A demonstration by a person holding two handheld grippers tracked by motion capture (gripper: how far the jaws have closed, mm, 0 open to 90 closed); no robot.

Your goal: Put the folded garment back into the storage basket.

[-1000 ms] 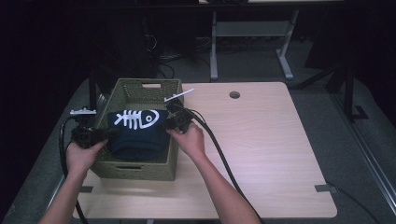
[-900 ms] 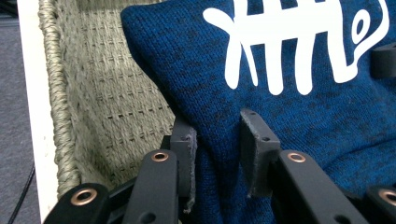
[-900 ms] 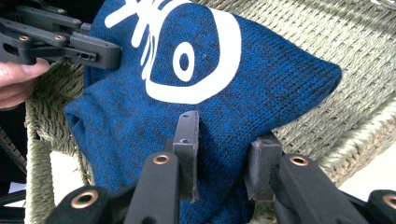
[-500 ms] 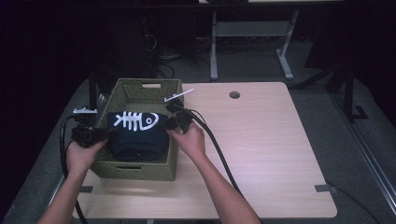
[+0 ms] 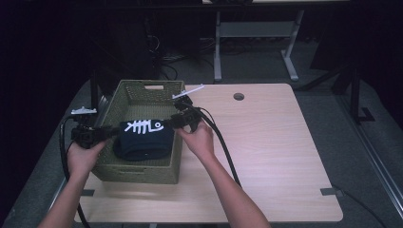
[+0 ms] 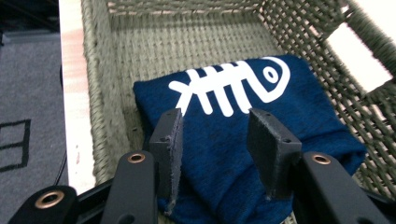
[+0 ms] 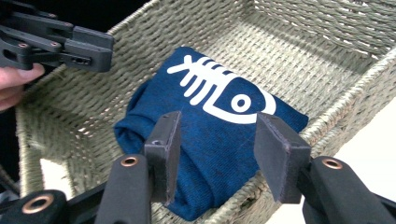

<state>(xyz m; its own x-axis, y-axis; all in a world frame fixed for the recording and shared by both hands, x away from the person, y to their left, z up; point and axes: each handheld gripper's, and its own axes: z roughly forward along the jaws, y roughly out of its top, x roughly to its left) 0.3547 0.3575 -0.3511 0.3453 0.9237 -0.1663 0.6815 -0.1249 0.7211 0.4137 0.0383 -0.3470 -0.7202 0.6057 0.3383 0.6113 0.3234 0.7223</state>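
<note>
Lying folded inside the woven basket [image 5: 140, 90], the navy shirt [image 5: 142, 142] with its white fishbone print rests on the basket's floor, toward the person's end. At the basket's left rim the left gripper [image 6: 219, 140] has just been opening its fingers; they stand spread above the cloth, pinching nothing. At the basket's right rim the right gripper [image 7: 224, 154] has likewise been opening, its fingers spread and clear of the shirt. Under the basket lies the pale wooden surface [image 5: 266, 142].

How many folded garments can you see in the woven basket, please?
1: a folded navy garment with a white fish-skeleton print lies in the near half of the woven basket. Anything beneath it would be hidden.
</note>
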